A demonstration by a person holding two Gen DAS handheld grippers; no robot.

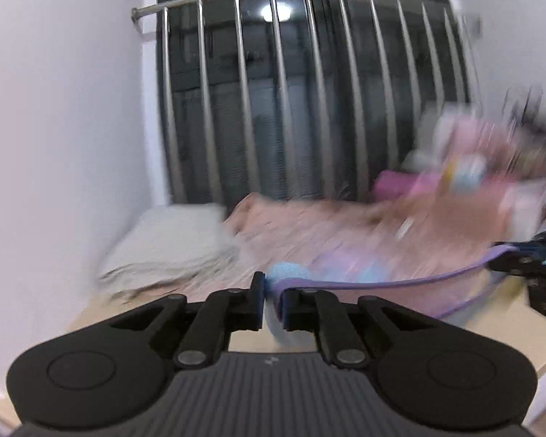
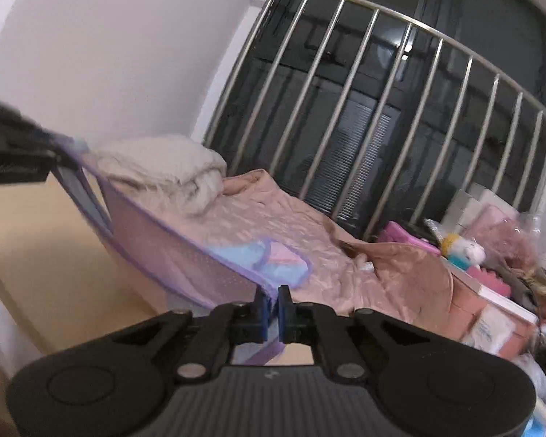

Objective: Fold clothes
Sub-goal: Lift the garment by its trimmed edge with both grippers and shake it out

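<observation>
A pink mesh garment with purple trim and light blue patches (image 2: 185,247) hangs stretched between my two grippers, above a pale wooden surface (image 2: 36,255). My left gripper (image 1: 273,291) is shut on one purple-edged corner, where blue cloth bunches up. The trim (image 1: 382,284) runs right from there to my right gripper (image 1: 502,258), blurred at the frame edge. In the right wrist view my right gripper (image 2: 272,309) is shut on the other corner. From it the cloth rises to the left gripper (image 2: 54,151) at the upper left.
A folded off-white blanket (image 2: 171,174) lies on a crumpled pink bedspread (image 2: 345,255) just beyond the garment. A steel railing (image 2: 382,109) fronts dark windows behind. Plush toys and boxes (image 2: 466,251) crowd the right. A white wall (image 1: 54,109) closes the left.
</observation>
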